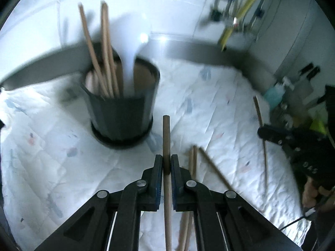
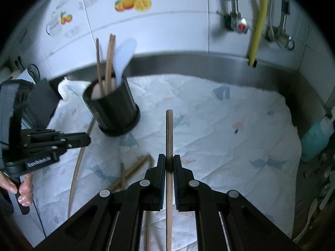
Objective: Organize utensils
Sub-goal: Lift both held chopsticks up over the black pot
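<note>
Left tongs (image 1: 166, 163) pinch a wooden chopstick (image 1: 166, 138) at bottom centre of the left wrist view; its tip points up the frame, toward the base of the dark utensil holder (image 1: 123, 113); right tongs (image 2: 169, 163) are pressed onto a second wooden chopstick (image 2: 169, 133), bottom centre of the right wrist view, tip pointing up over bare cloth.

Holder stands upright on the white patterned cloth (image 1: 209, 96) that covers the surface, upper left of centre in both views; it carries several wooden chopsticks (image 1: 104, 58) and a white spatula (image 2: 124, 52), all leaning out of the top.

Loose chopsticks (image 1: 211, 167) lie on the cloth just right of the left tongs, low in the frame; in the right wrist view the same pile sits lower left of centre, near the right tongs.

Each wrist view catches the other tool at its edge: the right one at far right, the left one at far left, with a hand (image 2: 23, 190) on the grip; a teal bottle (image 2: 314, 142) stands at the right edge, off the cloth.
</note>
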Motion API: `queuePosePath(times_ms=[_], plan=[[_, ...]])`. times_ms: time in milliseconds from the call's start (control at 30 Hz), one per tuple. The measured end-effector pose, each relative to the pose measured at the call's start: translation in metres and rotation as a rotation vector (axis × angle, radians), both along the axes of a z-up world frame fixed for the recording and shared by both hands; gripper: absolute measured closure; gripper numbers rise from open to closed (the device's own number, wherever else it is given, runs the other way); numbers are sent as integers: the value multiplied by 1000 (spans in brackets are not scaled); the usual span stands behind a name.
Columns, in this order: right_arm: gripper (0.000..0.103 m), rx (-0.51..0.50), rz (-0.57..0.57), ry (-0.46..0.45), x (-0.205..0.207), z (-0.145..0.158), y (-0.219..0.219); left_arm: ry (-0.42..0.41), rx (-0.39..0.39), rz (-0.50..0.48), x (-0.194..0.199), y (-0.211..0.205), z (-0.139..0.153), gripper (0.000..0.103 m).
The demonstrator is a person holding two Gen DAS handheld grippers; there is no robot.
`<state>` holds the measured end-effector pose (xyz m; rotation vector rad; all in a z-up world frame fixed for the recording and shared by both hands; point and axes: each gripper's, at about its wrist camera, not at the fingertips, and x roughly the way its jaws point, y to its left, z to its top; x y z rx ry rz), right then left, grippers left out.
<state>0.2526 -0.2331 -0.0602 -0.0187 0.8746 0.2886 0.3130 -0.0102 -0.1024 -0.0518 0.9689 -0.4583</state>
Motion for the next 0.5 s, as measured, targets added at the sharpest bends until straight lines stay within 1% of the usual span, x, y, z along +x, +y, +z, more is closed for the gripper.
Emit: queuePosePath(times_ms=[267,500], plan=[[94,25,26,-103,-8,36,6,-157,-72,82,-18,31,75,96],[94,58,52,-204,1,71,18,-299,-134,155,-6,57,145,96]])
